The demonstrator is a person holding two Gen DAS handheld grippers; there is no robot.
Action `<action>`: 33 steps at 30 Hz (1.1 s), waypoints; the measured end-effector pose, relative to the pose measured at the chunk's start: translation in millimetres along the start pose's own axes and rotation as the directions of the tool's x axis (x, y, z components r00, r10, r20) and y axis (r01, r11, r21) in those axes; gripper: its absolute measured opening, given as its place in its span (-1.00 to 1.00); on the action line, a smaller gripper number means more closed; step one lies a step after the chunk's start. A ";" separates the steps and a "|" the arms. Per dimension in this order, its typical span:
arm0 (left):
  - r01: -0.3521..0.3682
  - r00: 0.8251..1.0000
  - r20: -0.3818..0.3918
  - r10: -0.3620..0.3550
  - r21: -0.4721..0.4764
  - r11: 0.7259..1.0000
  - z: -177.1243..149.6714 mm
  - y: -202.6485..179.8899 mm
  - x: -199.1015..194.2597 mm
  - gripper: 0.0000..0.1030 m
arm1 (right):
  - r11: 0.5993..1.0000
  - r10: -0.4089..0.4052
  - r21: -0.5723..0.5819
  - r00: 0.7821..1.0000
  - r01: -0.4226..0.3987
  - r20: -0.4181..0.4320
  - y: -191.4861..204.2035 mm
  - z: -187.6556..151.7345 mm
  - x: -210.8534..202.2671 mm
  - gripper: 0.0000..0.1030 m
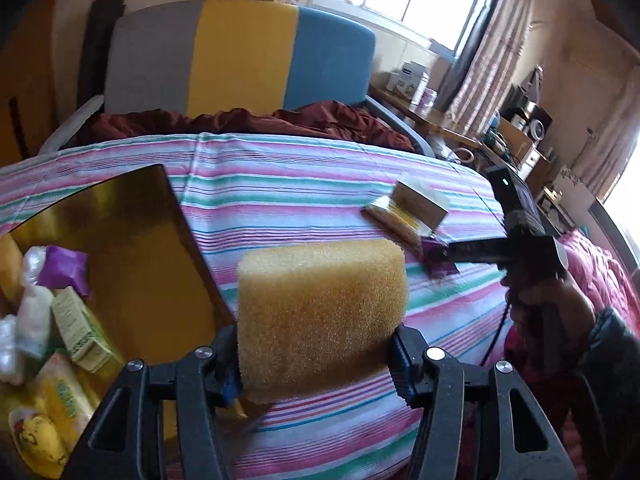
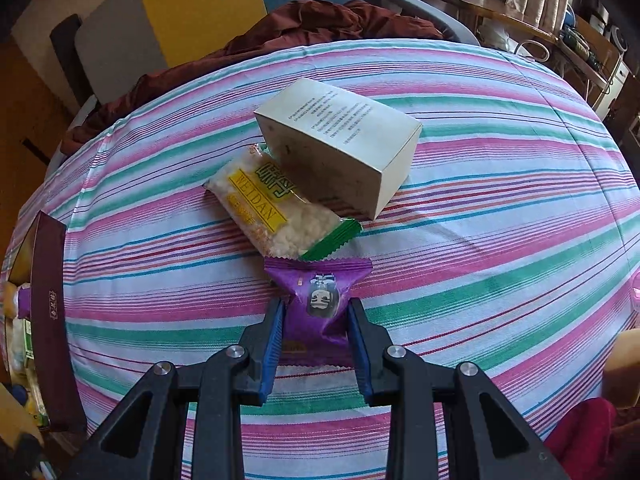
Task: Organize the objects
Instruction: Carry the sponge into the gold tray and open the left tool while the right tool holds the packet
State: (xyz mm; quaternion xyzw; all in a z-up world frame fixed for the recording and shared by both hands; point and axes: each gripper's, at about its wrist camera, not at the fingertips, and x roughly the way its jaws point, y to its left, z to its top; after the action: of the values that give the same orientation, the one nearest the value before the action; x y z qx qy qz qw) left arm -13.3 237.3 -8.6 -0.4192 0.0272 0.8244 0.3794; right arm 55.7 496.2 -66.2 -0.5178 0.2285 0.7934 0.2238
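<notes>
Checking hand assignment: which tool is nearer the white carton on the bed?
Right. The right tool, gripping the purple packet, is just short of the white carton; the left tool, holding the sponge, is farther back.

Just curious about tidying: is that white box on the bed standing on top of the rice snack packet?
No, the white box lies on the striped sheet beside the rice snack packet.

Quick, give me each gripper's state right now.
Left gripper: shut on the yellow sponge.
Right gripper: shut on the purple snack packet.
</notes>
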 end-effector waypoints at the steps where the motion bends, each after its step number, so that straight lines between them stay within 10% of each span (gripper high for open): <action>1: -0.014 1.000 -0.005 0.014 -0.043 0.999 7.4 16.1 -4.0 0.14 | 1.000 -0.007 -0.007 1.000 0.007 0.001 0.6 -1.5 -0.1 -0.41; 13: -0.237 0.969 -0.137 0.206 -0.274 0.932 63.8 156.2 28.2 0.14 | 0.998 -0.033 -0.048 0.999 0.033 0.003 11.7 -5.4 -4.2 -0.41; 24: -0.351 0.925 -0.260 0.279 -0.295 0.889 78.3 206.3 87.8 0.21 | 0.998 -0.024 -0.055 1.000 0.024 -0.001 6.6 -7.1 -3.5 -0.40; 33: -0.361 0.926 -0.223 0.303 -0.301 0.882 78.8 206.8 74.5 0.50 | 0.998 -0.024 -0.061 1.000 0.023 -0.010 11.4 -6.0 2.4 -0.40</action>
State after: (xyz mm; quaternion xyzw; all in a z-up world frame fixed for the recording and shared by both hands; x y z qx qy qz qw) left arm -227.1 163.8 -67.2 -0.5355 -0.0104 0.8309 0.1508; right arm 52.4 483.9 -69.1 -0.5314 0.1995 0.7945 0.2161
